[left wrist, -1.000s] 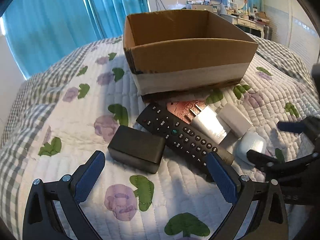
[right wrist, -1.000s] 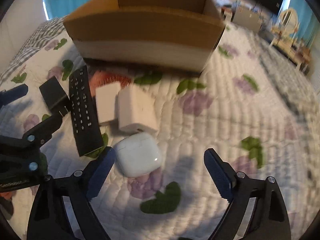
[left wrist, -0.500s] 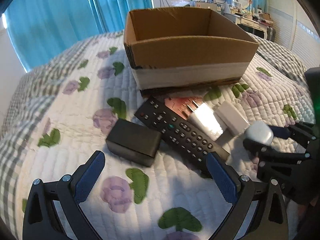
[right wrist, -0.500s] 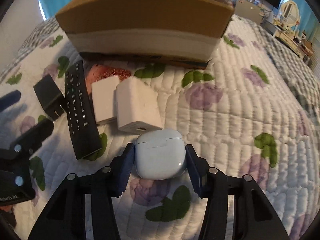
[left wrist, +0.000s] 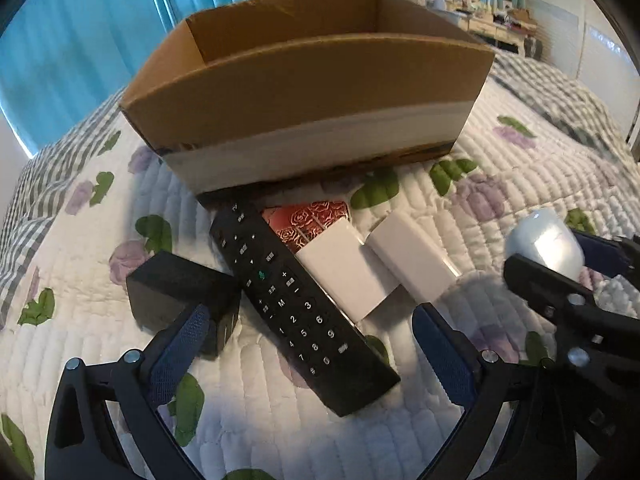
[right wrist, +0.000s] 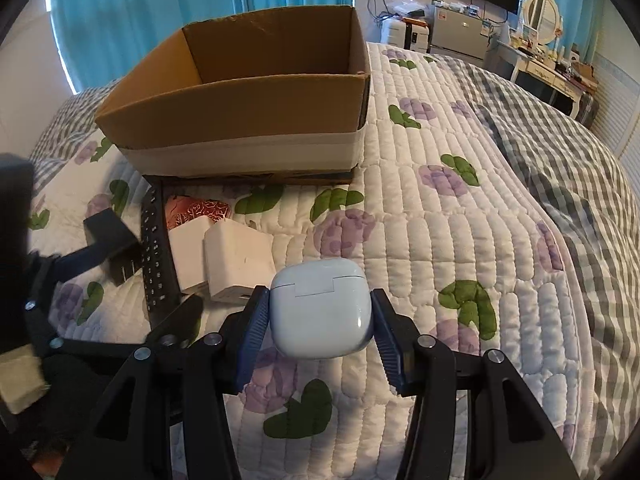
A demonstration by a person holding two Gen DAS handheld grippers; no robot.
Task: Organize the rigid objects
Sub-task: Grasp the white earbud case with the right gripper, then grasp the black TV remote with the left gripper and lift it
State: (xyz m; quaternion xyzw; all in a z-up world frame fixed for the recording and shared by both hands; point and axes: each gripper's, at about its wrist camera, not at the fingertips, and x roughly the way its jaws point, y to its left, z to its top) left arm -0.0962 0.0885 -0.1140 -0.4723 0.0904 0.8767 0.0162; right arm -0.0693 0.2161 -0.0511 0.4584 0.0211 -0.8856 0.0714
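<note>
Jaws of the right gripper (right wrist: 320,320) clamp a pale blue earbud case (right wrist: 322,308), held up off the quilt (right wrist: 460,240). Jaws of the left gripper (left wrist: 316,352) stand wide apart, w/ the near end of a black remote (left wrist: 296,304) lying between them on the bed. Left of the remote sits a black charger block (left wrist: 180,296); right of it, two white adapters (left wrist: 344,272) (left wrist: 408,260) side by side, one over a red patterned card (left wrist: 312,220). Further back, an open cardboard box (right wrist: 248,112) rests on the quilt, approx. touching the remote's far end.
</note>
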